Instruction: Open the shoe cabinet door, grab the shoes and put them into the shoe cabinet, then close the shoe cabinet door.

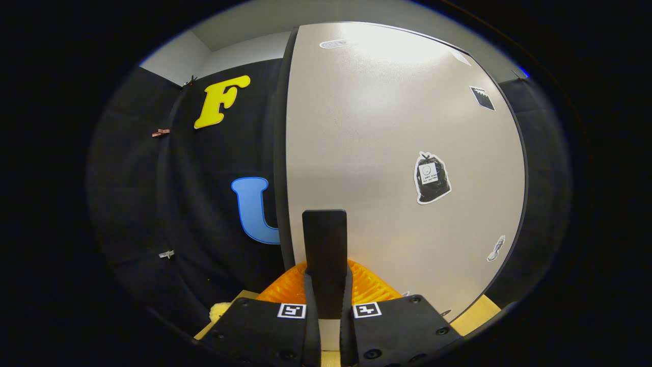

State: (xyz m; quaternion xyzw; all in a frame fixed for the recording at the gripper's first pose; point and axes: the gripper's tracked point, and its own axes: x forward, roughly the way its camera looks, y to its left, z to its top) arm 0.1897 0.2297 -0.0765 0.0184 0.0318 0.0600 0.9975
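close up, the tool (326,300) has its two fingers pinched on a dark upright handle (325,250) at the left edge of the pale shoe cabinet door (387,153). whether the shoes are inside yet cannot be told; an orange ribbed object (372,285) sits just beyond the fingers.

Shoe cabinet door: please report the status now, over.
Hand-held gripper shut on black handle. Shoe cabinet door right ahead, stickers on it. No obstruction seen at the fingers.

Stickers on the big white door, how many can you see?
5 on the door: one at the top, two near the upper far corner, a black bag mid-door, a small one lower. The shut gripper may hide more.
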